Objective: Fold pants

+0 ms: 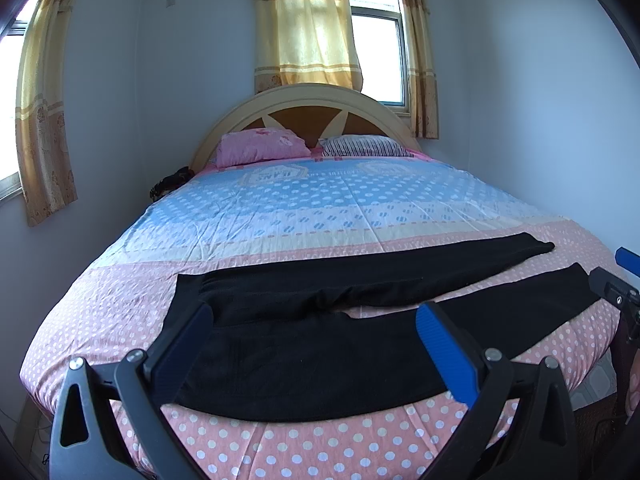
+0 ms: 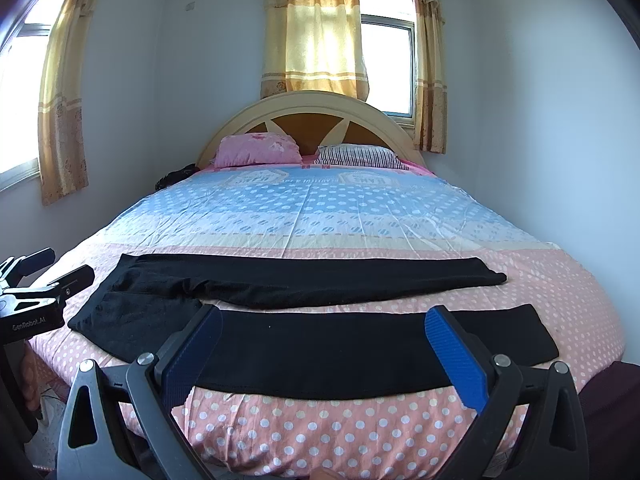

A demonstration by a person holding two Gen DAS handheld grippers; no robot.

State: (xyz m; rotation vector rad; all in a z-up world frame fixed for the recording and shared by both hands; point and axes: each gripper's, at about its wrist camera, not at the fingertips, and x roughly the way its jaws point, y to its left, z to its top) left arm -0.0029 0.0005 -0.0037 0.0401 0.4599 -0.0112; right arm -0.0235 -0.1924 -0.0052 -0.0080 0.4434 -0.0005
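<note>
Your left gripper (image 1: 316,320) and right gripper (image 2: 324,322) both hang spread wide, holding nothing, above the bed's foot. Black pants (image 1: 320,344) lie flat across the dotted pink-and-blue bedspread (image 1: 304,204), legs parted. Two pillows against an arched headboard (image 2: 308,104); curtained window (image 2: 386,64) behind, white walls.

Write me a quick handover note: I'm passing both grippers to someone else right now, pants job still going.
Left gripper: open, empty, over the waist end of the pants.
Right gripper: open, empty, over the nearer leg, toward the cuffs.
Pants: black, flat across the foot of the bed, waist left, legs spread apart to the right.
Done: pants laid out; no fold visible yet.
Left: grip waist and cuff, bring one leg over the other, then fold lengthwise.
</note>
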